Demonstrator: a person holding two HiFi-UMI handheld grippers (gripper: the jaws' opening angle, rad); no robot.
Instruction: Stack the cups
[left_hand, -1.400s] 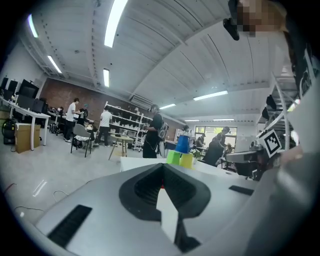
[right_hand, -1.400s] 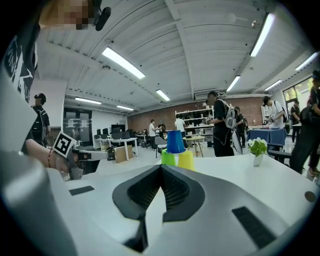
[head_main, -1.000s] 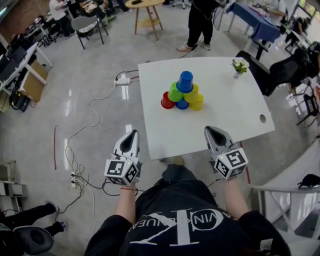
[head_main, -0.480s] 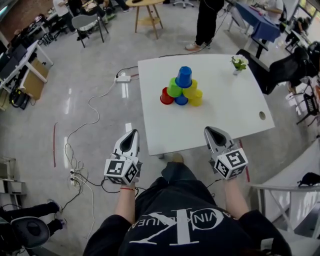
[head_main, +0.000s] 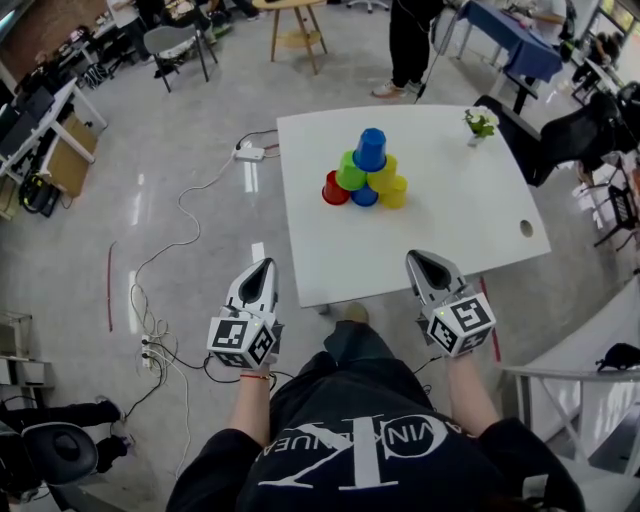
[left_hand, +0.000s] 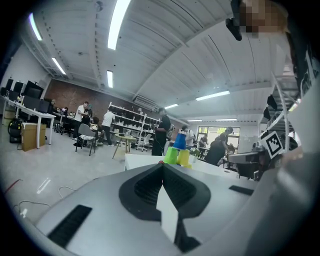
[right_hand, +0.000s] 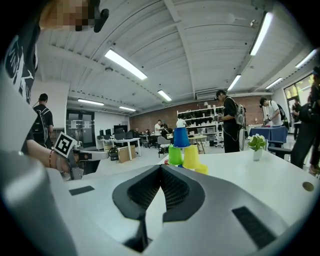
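Note:
A pyramid of cups stands on the white table: a blue cup on top, a green cup and a yellow cup below it, and a red cup, a blue one and a yellow cup at the bottom. My left gripper is shut and empty, off the table's near left corner. My right gripper is shut and empty, over the near edge. Both gripper views show the stack far ahead: the blue top cup past the left gripper, and the blue top cup past the right gripper.
A small potted plant stands at the table's far right, and a cable hole lies near its right edge. Cables and a power strip lie on the floor to the left. A person stands beyond the table.
Both grippers keep their places, shut. The head view has shifted slightly, and the person beyond the table has moved a little farther off.

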